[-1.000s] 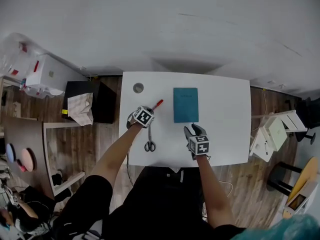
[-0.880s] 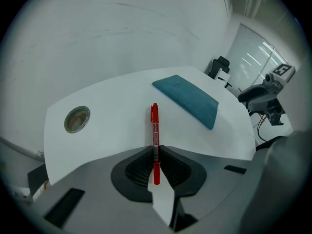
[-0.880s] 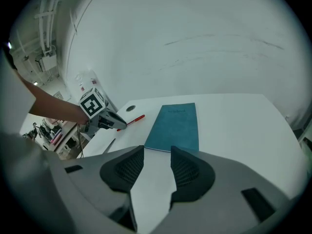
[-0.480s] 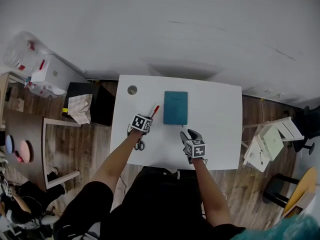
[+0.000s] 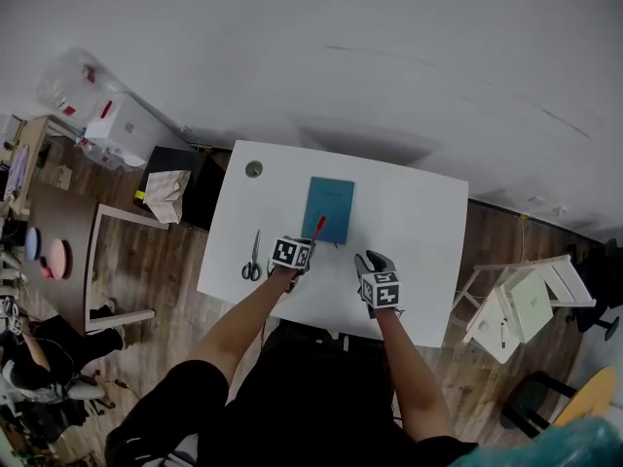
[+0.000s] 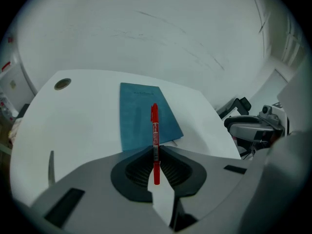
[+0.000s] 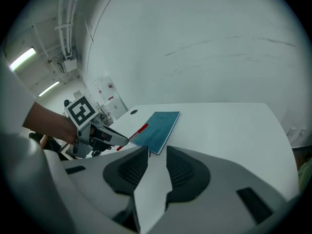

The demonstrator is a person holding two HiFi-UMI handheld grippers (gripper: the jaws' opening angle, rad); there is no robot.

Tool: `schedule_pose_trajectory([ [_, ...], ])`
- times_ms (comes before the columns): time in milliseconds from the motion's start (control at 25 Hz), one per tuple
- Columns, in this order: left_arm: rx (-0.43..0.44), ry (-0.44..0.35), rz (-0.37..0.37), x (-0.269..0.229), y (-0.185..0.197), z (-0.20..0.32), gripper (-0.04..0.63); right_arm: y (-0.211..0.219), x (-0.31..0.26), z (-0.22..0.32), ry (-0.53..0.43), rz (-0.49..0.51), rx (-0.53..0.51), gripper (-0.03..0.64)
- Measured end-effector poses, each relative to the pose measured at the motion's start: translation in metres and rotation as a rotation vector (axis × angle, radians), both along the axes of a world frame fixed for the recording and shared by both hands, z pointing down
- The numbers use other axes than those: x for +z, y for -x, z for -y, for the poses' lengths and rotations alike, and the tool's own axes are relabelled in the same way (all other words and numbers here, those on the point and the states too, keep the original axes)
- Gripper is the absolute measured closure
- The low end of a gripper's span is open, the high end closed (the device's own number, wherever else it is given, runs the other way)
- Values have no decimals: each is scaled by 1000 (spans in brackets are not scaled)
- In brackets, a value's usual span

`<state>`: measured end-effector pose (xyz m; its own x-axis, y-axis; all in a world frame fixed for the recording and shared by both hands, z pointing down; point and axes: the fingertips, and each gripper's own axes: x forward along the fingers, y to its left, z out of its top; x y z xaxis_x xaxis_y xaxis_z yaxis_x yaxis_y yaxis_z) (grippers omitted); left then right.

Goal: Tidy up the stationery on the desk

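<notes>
Over the blue notebook (image 6: 136,116), the left tool (image 6: 156,155) clamps the red pen (image 6: 155,128).

Black cabinet (image 5: 202,200): just left of the desk (image 5: 419,222), with a beige bag (image 5: 165,195) on its left side.
White chairs (image 5: 521,305): right of the desk.
Plastic boxes (image 5: 102,125): far left, by the wall.

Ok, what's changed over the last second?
The left gripper carried the pen rightward, away from the scissors, up to the notebook. The right gripper has just been closing its jaws, with nothing between them. The left stays shut on the pen; scissors and notebook lie where they were.
</notes>
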<state>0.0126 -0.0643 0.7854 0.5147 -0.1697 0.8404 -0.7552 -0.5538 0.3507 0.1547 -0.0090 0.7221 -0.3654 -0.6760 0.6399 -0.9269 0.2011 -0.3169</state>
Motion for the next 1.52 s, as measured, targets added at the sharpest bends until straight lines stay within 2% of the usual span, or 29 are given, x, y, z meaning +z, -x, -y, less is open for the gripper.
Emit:
schedule_pose_trajectory([
  [80,-22,-2,-13,-2,-21,-3,546,-10,1,-3,-8,16,-25,521],
  [320,-91,-16,-35,-12,-73,2,546,-41,5,-13,-5,17,-93,563],
  [440,-114,-16,-26,-13,-91,8,546,-56,8,-14,15,19,-100,566],
  [640,-90,-16,7,-6,-123,17,546,-73,6,-6,17,34,-98,566],
  [720,-106,-4,3,-1,-132,21,546,-76,4,-1,19,47,-95,566],
  [960,-222,40,3,14,-141,37,546,-86,8,4,38,52,-94,566],
  [1160,-212,30,51,25,-145,46,546,-94,15,11,55,52,-81,566],
  [1360,-284,50,53,33,-143,49,546,-91,17,14,64,54,-84,566],
  [1520,-305,61,51,39,-142,45,546,-88,20,13,65,63,-89,566],
])
